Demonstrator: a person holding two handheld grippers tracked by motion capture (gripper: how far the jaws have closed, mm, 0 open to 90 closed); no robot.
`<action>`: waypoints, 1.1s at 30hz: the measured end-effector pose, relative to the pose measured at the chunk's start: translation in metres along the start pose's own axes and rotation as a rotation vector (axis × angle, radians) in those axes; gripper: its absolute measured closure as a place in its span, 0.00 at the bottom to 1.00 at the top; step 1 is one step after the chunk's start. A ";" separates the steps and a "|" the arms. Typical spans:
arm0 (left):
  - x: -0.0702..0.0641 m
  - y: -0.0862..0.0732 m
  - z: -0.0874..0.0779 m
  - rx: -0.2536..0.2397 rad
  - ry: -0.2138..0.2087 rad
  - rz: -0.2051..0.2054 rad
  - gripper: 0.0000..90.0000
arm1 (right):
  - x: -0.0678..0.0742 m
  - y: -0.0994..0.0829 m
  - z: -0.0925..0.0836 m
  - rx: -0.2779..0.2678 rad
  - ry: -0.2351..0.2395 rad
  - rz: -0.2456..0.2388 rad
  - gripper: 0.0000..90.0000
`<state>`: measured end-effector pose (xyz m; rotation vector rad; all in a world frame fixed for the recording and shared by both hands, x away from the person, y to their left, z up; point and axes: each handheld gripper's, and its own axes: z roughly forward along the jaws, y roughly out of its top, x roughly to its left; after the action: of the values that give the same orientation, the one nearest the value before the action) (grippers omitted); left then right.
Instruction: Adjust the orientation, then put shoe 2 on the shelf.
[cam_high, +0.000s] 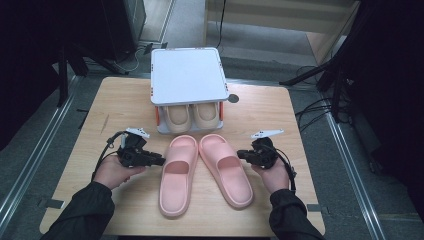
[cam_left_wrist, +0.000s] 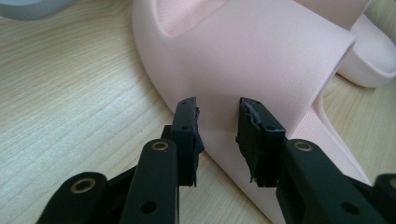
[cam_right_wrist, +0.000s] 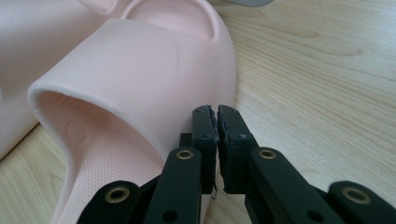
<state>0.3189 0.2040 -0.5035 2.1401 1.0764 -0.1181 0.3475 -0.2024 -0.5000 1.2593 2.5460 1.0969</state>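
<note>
We have 1 beige pair (cam_high: 192, 116) already in the white rack (cam_high: 187, 75) at the far side. 2 pink slippers (cam_high: 202, 172) lie near us, unstored; our left gripper (cam_left_wrist: 217, 135) gapes at 1, ungripped, the right gripper (cam_right_wrist: 217, 147) is clenched, empty.

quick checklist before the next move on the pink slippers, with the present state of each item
1. Left gripper open at the left pink slipper: ok, a gap shows between the jaws.
2. Left pads pressing that slipper: not ok, they stand apart from it.
3. Right gripper shut: ok, jaws together.
4. Right gripper holding the right pink slipper: cannot tell, its tips sit at the slipper's edge.
5. Rack lower shelf free: not ok, beige slippers sit there.
</note>
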 end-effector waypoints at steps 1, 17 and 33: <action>-0.001 0.000 0.000 -0.003 0.002 -0.001 0.75 | 0.001 0.000 0.000 -0.001 0.004 -0.001 0.96; -0.011 0.001 0.003 0.001 -0.045 0.018 0.75 | 0.016 -0.003 0.013 -0.021 0.071 0.020 0.94; -0.008 0.002 -0.015 -0.066 -0.028 -0.010 0.66 | 0.010 -0.001 -0.002 -0.156 0.095 0.066 0.83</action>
<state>0.3120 0.2077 -0.4889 2.0689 1.0609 -0.1159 0.3396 -0.1967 -0.4965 1.2897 2.4426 1.3707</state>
